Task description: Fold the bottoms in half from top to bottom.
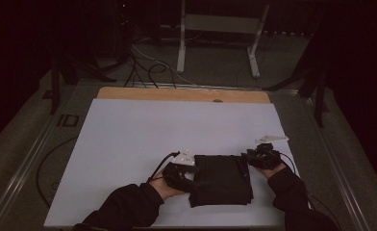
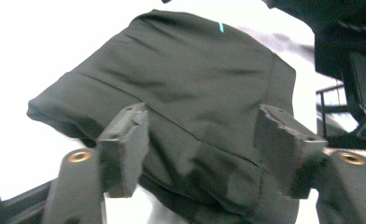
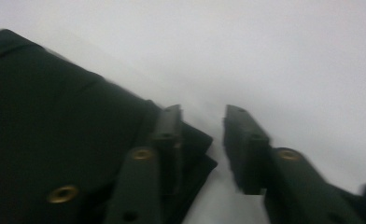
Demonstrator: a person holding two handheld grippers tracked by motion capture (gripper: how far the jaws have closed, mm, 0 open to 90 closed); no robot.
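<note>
A folded black cloth (image 1: 222, 179) lies on the white sheet (image 1: 129, 139) near the table's front edge, between the two hands. The left gripper (image 1: 189, 185) sits at its left edge, jaws apart with cloth bulging between them but not pinched. The right gripper (image 1: 254, 158) is at the far right corner — jaws parted, one over the cloth's corner, bare sheet in the gap.

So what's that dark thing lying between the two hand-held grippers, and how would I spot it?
Look at the white sheet covering the table. Near its front edge, between the person's two hands, lies a folded black cloth, a flat, roughly square stack. It is the one dark patch of fabric lying on the white, and it has a tiny blue mark.
</note>
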